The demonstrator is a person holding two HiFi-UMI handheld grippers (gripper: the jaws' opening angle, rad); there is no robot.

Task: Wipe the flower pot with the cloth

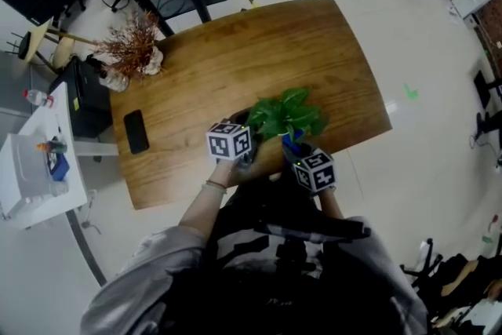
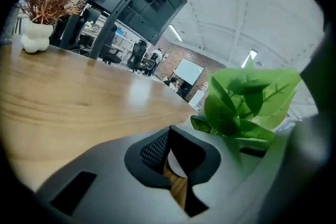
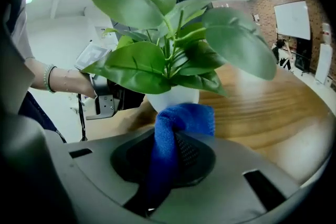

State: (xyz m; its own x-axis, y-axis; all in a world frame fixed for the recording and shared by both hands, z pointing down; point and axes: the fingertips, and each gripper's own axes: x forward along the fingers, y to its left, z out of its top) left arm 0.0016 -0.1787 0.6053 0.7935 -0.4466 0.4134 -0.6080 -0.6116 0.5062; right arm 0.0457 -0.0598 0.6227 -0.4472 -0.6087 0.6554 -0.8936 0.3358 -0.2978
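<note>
My cloth [image 3: 181, 120] is fuzzy blue terry; beside it the flower pot [image 3: 176, 97] looks smooth white, on a satin wood-grain tabletop [image 3: 273, 107].

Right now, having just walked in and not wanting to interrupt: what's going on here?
A person holds two grippers at the near edge of the wooden table. The right gripper has its jaws shut on a blue cloth held up against the white flower pot. The left gripper sits at the pot's other side, jaws seemingly pinching its edge.

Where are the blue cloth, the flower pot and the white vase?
blue cloth [image 3: 181, 119]: right gripper view, top fold
flower pot [image 3: 176, 96]: right gripper view, front wall
white vase [image 2: 35, 36]: left gripper view, body
</note>
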